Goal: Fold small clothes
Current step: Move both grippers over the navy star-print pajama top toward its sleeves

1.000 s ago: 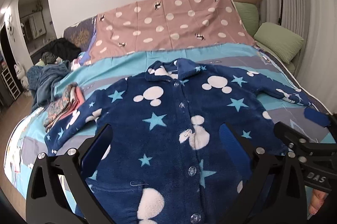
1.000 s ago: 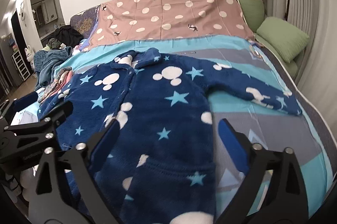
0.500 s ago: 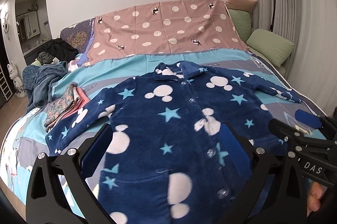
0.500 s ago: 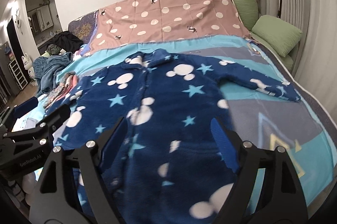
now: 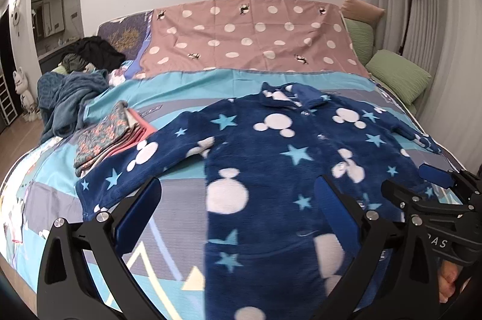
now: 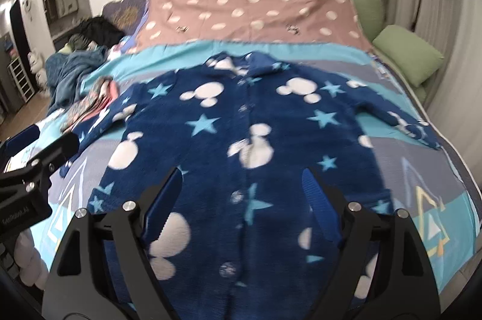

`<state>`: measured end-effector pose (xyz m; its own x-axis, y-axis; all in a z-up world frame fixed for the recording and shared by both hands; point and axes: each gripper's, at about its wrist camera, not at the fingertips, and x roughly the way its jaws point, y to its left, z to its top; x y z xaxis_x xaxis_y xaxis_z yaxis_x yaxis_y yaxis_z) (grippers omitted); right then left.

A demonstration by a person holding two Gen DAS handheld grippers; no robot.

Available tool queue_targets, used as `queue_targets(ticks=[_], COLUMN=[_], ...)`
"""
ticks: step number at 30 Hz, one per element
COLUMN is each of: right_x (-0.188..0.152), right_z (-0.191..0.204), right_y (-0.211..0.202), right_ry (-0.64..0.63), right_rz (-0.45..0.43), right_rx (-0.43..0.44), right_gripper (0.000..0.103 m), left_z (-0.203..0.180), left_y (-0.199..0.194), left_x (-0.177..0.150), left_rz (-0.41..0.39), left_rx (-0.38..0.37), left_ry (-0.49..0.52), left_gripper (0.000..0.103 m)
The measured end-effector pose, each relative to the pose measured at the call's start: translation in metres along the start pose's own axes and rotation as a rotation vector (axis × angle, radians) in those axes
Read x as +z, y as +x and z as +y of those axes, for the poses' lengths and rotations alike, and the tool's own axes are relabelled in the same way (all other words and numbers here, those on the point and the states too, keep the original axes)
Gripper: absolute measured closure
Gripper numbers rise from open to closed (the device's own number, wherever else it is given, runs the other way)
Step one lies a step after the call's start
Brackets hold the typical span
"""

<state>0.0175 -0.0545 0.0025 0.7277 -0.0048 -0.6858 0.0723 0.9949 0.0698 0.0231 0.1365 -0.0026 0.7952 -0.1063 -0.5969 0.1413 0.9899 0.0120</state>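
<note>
A navy fleece jacket (image 5: 271, 157) printed with white mouse heads and light blue stars is spread flat, front up and buttoned, across the middle of both frames on the striped bedspread (image 5: 180, 85), its collar toward the top and both sleeves stretched outward. The left gripper (image 5: 238, 208) is seen at the bottom of the left wrist view with its 2 blue-padded fingers spread wide apart and nothing held between them; the jacket's lower left edge is framed in the gap. The right gripper (image 6: 242, 193) is likewise seen parted and empty at the bottom of the right wrist view, above the jacket's button line. A stack of folded clothes (image 5: 111, 136) is laid at middle left, just beside the left sleeve. A pink dotted sheet (image 5: 250, 40) is draped across the upper centre, and green pillows (image 5: 397, 73) are piled at the upper right.
</note>
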Motion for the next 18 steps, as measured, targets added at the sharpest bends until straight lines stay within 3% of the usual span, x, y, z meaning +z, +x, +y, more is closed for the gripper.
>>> queue_targets(ticks=[3, 10, 18], right_x=[0.005, 0.014, 0.022], right_z=[0.008, 0.022, 0.023], right_y=[0.007, 0.022, 0.039], right_ry=[-0.004, -0.047, -0.013], right_rz=[-0.002, -0.009, 0.033], right_rx=[-0.029, -0.030, -0.036], right_gripper=[0.024, 0.046, 0.049], left_z=[0.009, 0.014, 0.021], left_y=[0.012, 0.030, 0.040], left_x=[-0.004, 0.001, -0.004], left_rz=[0.019, 0.047, 0.085], left_rx=[0.001, 0.004, 0.003], left_ry=[-0.016, -0.002, 0.005], left_gripper=[0.001, 0.001, 0.001])
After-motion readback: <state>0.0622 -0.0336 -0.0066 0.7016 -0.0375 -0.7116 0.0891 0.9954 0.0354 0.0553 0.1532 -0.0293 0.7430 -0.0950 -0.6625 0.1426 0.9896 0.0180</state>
